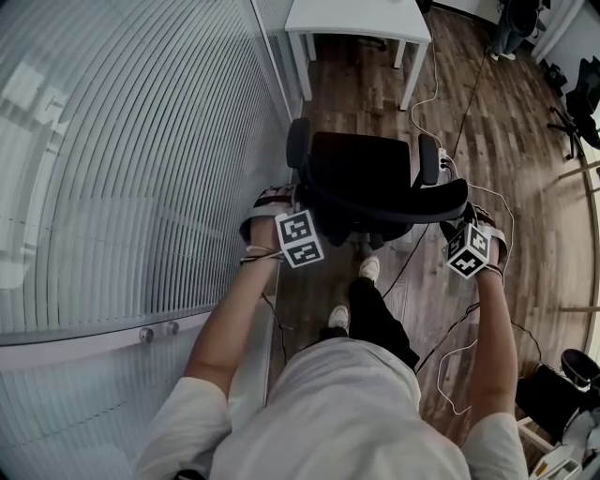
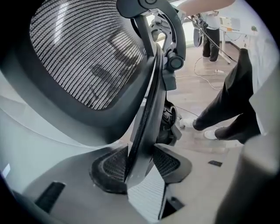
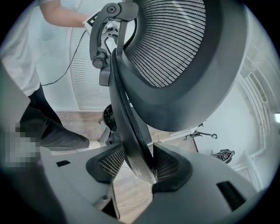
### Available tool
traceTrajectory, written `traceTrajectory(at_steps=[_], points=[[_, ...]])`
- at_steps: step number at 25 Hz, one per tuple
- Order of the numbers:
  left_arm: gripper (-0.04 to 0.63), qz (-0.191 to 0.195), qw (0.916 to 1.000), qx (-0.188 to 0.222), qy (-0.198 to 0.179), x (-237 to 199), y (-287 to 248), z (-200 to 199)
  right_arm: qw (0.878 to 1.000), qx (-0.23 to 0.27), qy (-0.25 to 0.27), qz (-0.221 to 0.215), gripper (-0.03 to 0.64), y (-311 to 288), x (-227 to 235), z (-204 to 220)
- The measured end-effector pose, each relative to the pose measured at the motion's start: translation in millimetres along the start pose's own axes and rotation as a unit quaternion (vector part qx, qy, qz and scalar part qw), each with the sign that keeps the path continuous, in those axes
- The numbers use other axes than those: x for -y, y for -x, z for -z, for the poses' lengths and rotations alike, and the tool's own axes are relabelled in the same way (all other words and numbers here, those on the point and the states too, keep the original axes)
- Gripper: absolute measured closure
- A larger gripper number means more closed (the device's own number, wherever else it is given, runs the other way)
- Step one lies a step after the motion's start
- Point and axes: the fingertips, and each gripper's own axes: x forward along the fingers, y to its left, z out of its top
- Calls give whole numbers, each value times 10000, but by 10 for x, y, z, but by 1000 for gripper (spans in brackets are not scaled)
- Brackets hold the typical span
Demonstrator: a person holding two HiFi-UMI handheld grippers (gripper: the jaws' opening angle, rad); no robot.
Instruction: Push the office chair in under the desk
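Left tool (image 2: 140, 162) and right tool (image 3: 133, 165) each clamp the chair (image 1: 375, 178) back's edge; the bench (image 1: 356, 21) stands ahead of them.

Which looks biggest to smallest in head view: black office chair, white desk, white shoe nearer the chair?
1. Black mesh office chair
2. White rectangular desk (cropped by the frame, farther off)
3. White shoe nearer the chair

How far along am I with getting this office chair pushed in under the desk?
Done: the left claw and the right claw are each clamped on a side edge of the office chair backrest. In hand: the chair faces the desk but stands short of it, with floor showing between them. Left: roll it forward until the seat sits under the desktop, then let go.
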Motion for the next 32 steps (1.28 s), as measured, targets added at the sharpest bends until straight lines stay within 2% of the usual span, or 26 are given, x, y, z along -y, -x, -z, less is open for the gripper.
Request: traceTrajectory(at_steps=[12,32], points=[[397,28,10000,-82,22,-512,-387,-152,9999,66,28,94,396,-339,550,-24],[397,107,9985,-477,228,-1387,-1002,-288,9995,268,131,115,396,-879,1456,-160]])
